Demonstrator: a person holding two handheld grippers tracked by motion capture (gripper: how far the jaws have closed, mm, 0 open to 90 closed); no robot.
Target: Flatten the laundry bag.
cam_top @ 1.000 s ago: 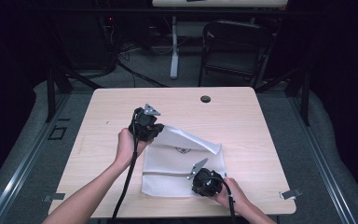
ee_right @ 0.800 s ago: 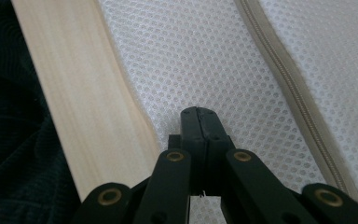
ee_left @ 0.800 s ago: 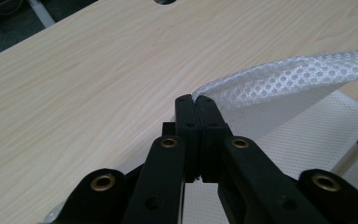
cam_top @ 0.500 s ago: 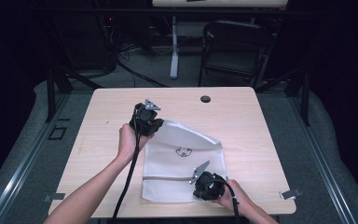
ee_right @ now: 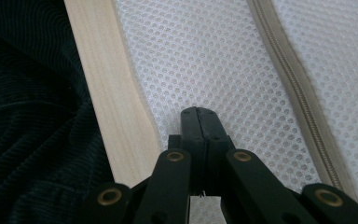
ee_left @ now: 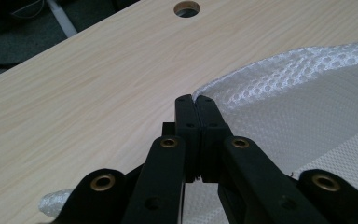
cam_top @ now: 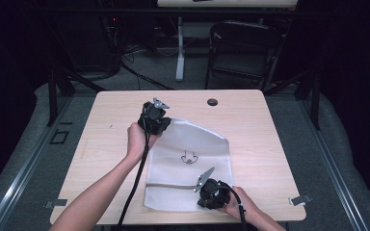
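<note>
White mesh bag (cam_top: 192,163) lies pinched between left gripper (ee_left: 195,106) and right gripper (ee_right: 200,114).

The small dark print (cam_top: 188,158) on the mesh bag (cam_top: 192,144) is too small to read.

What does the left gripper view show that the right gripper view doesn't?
Left gripper view: the round hole in the light wooden tabletop, and the white mesh fabric bag's raised far edge, pinched by the left gripper.

Right gripper view: the bag's beige zipper and dark ribbed cloth past the table edge.

Both: shut black fingers on white mesh over pale wood.
</note>
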